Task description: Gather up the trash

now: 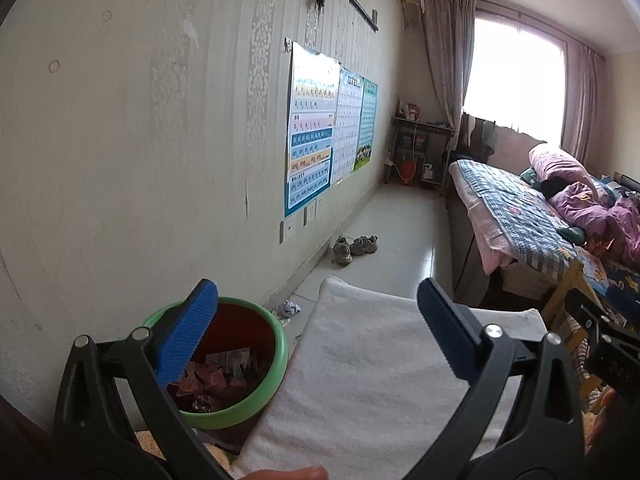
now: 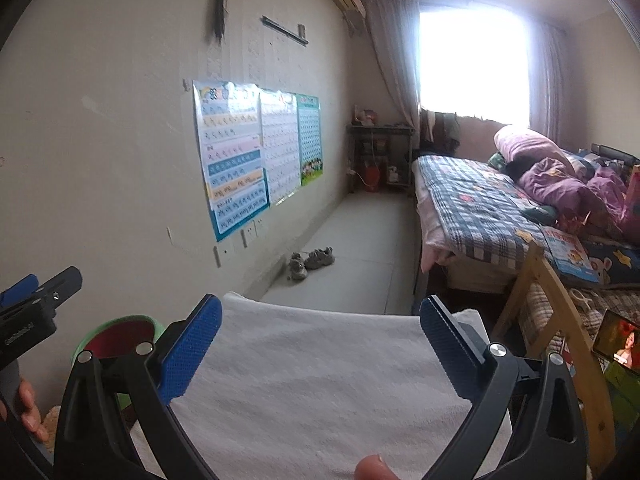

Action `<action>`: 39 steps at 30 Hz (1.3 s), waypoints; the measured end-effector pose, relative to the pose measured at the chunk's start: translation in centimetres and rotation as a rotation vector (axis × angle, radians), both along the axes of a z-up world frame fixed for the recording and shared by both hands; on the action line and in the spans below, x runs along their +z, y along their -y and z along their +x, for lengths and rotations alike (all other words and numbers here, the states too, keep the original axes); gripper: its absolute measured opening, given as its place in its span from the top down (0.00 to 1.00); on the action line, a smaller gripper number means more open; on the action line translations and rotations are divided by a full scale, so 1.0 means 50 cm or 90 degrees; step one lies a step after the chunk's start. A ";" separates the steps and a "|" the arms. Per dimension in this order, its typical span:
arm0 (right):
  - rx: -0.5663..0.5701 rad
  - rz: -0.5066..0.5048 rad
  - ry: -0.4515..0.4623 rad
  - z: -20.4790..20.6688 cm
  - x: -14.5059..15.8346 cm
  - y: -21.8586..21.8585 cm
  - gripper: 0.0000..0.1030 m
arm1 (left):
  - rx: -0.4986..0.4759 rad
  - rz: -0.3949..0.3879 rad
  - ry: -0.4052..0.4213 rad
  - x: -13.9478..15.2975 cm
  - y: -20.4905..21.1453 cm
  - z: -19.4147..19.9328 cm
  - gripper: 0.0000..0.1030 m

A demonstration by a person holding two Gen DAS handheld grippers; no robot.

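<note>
Trash (image 1: 216,376) crumpled in round green bin (image 1: 280,344) | knurled blue fingers (image 1: 188,340) both splayed, empty

A lived-in home bedroom: a bed under a blue patchwork quilt (image 2: 476,204) with purple bedding (image 2: 560,184), curtained bright window (image 2: 472,56), children's learning posters (image 1: 312,132) (taped to the wall), and worn grey shoes (image 1: 354,247) on the floor.

Bright curtained window (image 1: 516,76), wall posters (image 1: 316,132), bed (image 1: 520,208), tiled floor (image 1: 400,232).
</note>
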State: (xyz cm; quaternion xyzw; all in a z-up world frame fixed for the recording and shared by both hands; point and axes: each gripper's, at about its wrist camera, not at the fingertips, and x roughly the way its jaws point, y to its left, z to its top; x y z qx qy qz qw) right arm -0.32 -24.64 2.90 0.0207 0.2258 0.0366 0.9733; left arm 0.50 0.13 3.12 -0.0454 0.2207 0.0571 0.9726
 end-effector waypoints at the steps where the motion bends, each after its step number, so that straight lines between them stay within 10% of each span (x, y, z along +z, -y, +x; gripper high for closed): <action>1: -0.001 0.002 -0.003 0.001 -0.001 0.001 0.07 | 0.000 -0.001 -0.003 -0.002 -0.001 0.001 0.05; 39: -0.027 -0.001 -0.105 0.043 -0.080 0.037 0.07 | -0.003 -0.004 -0.066 -0.051 -0.022 0.012 0.05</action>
